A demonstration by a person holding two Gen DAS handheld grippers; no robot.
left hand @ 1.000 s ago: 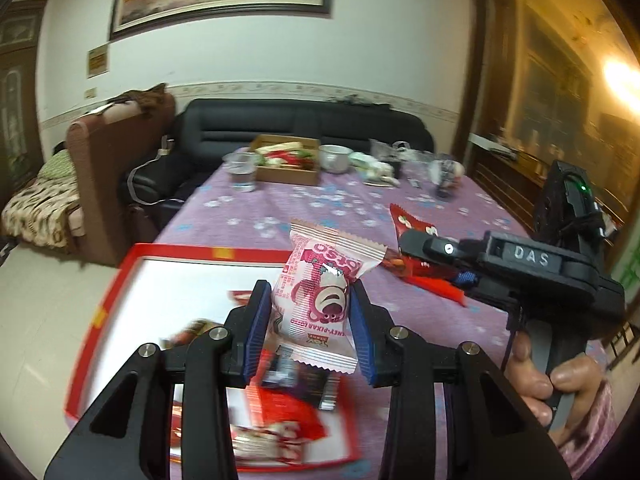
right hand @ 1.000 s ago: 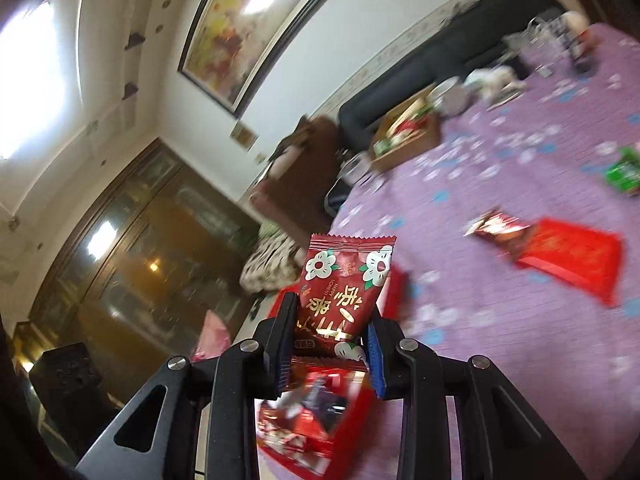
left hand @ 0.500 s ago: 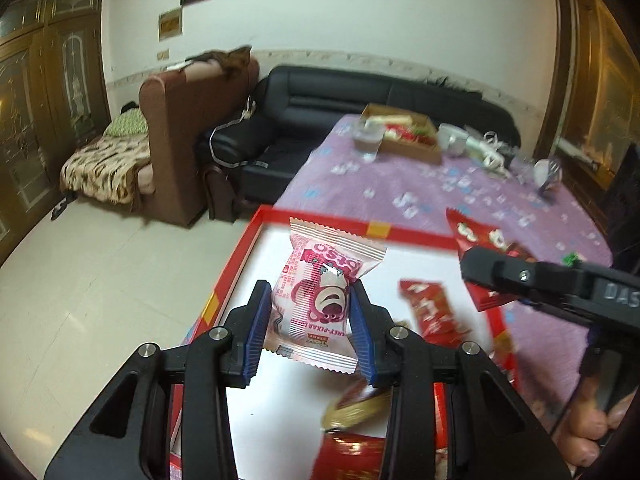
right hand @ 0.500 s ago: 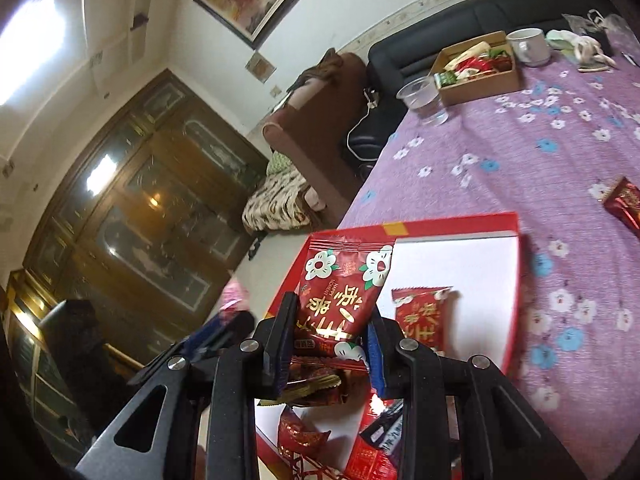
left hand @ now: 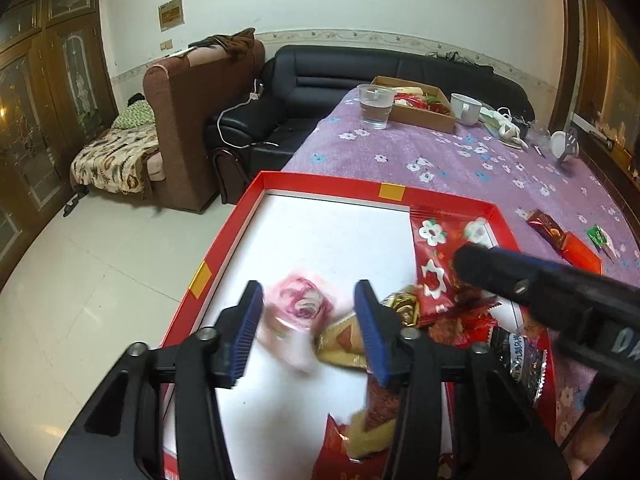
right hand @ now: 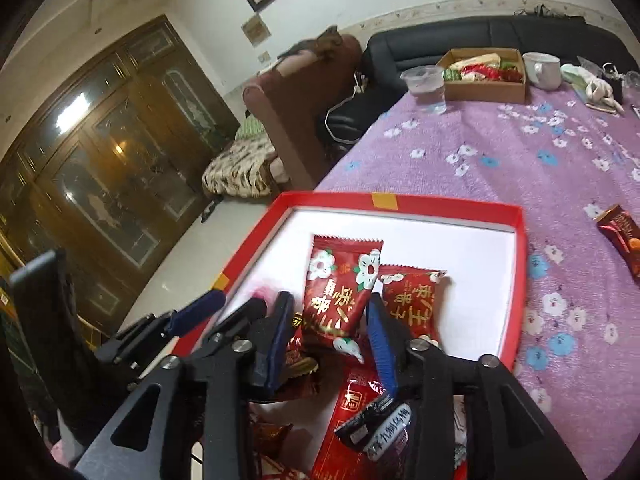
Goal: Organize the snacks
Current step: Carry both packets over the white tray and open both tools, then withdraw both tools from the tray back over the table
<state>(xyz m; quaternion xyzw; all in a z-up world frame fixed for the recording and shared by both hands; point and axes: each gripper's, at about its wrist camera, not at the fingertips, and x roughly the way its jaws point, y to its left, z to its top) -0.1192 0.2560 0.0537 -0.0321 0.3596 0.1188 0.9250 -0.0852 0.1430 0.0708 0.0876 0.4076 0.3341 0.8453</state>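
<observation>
My bench (left hand: 460, 168) carries a purple flowered cloth; at its far end stand a clear plastic cup (left hand: 375, 106), a brown cardboard box (left hand: 424, 114) of mixed items and a white mug (left hand: 466, 109), well apart from the work area. At the near edge of the bench sits the red tray (left hand: 320, 182) with a white floor, its near right part piled with wrapped snacks.

My left tongs (left hand: 308, 312) hang over the near left part of the tray. Their jaws have just been opening, and the blue pads now stand clear of the pink snack packet (left hand: 298, 304), which shows blurred between them above the white tray floor; they grip nothing. A yellow-gold wrapped snack (left hand: 340, 344) lies in the tray just beside the right pad.

My right tongs (right hand: 330, 320) hang over the near middle of the tray. Their jaws have also just been opening. The red flower-print packet (right hand: 340, 292) stands between the pads, top edge up and tilted slightly, with a gap visible on each side, so it is not clamped. Whether its lower end touches the pile beneath I cannot tell. A second red packet (right hand: 412, 300) of the same print lies flat in the tray just beside it.

Out on the cloth, right of the tray, lie a dark red packet (left hand: 548, 228), a bright red one touching it and a small green one (left hand: 598, 236)
</observation>
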